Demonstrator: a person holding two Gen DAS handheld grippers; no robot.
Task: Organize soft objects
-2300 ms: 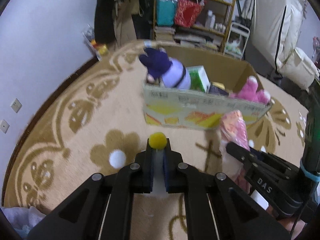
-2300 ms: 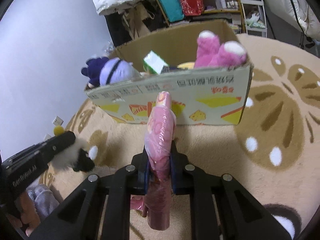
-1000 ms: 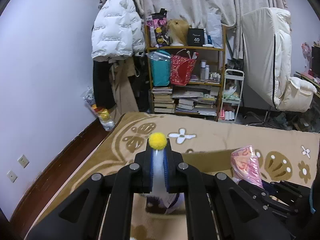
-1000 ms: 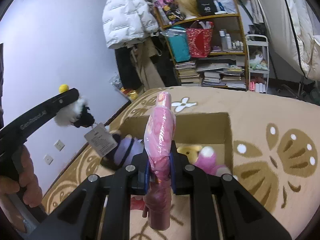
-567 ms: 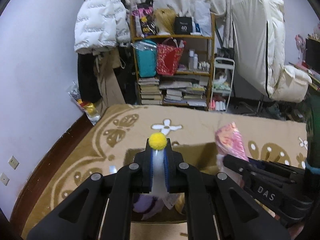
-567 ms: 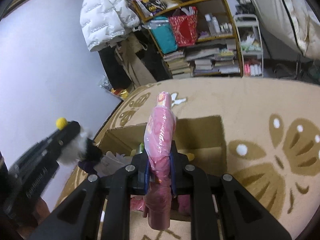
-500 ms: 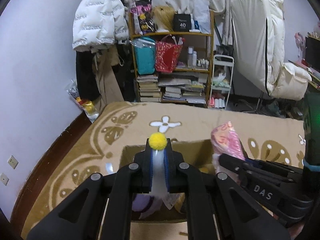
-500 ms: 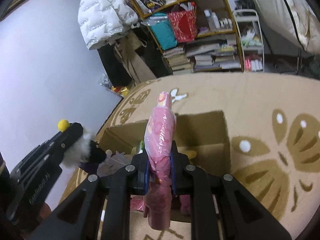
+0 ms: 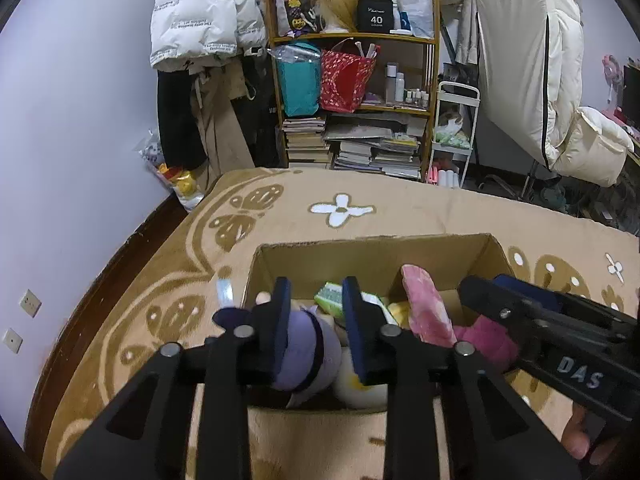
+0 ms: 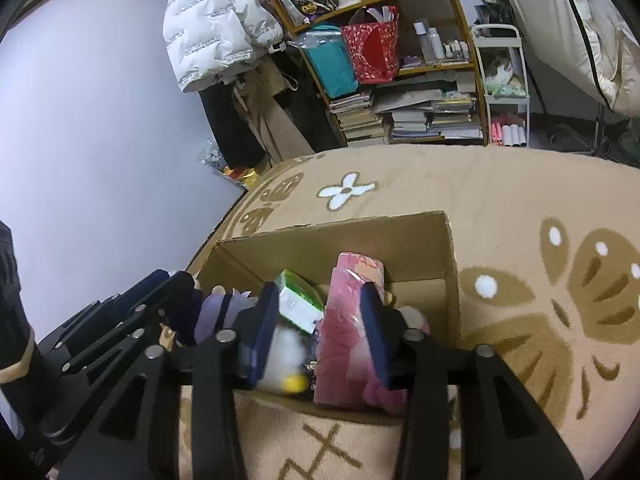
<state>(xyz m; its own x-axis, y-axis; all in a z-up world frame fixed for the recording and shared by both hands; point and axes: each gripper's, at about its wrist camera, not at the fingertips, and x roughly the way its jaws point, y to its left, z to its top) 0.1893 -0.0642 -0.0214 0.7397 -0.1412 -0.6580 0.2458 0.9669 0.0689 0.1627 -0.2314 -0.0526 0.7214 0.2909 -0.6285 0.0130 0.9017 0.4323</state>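
An open cardboard box (image 9: 372,254) (image 10: 332,240) stands on the rug. My left gripper (image 9: 314,324) is open over its near left part; the white plush with a yellow pom-pom (image 9: 360,386) (image 10: 282,360) lies loose in the box below. My right gripper (image 10: 318,322) is open over the box; the pink wrapped soft pack (image 10: 344,320) (image 9: 426,308) leans against its right finger inside the box. A purple plush (image 9: 304,344) (image 10: 216,312), a green packet (image 9: 334,298) (image 10: 298,298) and a magenta plush (image 9: 484,338) also lie in the box.
The box sits on a tan rug (image 9: 360,208) with brown patterns. A cluttered shelf (image 9: 352,92) with books and bags stands behind, with hanging coats (image 9: 200,32) left and a white duvet (image 9: 532,60) right. The wall (image 9: 72,140) runs along the left.
Both grippers lowered over the box and opened. The white plush dropped out of the left gripper into the box. The right gripper let go of the pink pack, which now rests in the box.
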